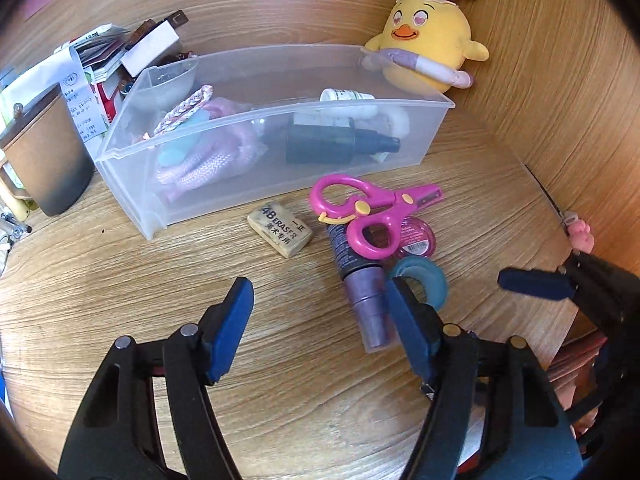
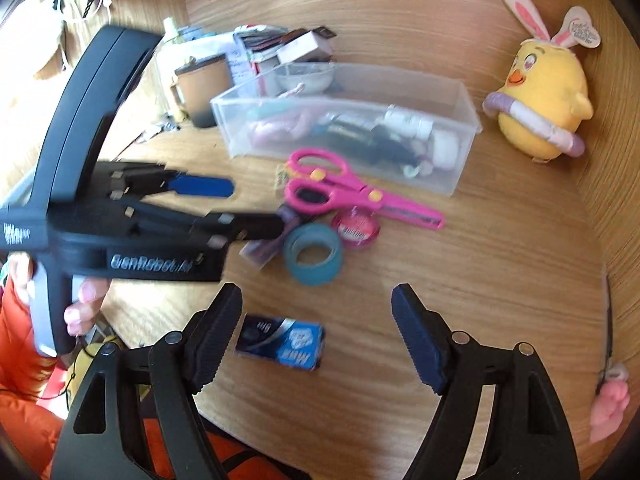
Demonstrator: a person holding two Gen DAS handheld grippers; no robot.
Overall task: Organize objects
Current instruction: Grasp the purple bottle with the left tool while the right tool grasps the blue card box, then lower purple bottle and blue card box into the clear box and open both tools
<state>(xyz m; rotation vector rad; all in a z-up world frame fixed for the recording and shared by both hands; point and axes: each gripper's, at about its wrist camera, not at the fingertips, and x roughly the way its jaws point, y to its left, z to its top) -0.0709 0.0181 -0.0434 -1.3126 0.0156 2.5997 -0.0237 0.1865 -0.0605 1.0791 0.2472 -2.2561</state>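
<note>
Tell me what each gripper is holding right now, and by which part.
Nothing is held. The left gripper has its jaws open over the bare desk, beside the purple tube. The right gripper is open too, above the blue packet.

We are holding our left black two-finger gripper with blue pads (image 1: 320,320) tilted downward, its jaws standing apart with nothing pressed between them. Our right black gripper with dark ribbed pads (image 2: 318,328) is likewise pointing down at twelve o'clock, jaws spread and gripping nothing. A hand (image 2: 82,304) at nine o'clock is grasping the left gripper's handle.
</note>
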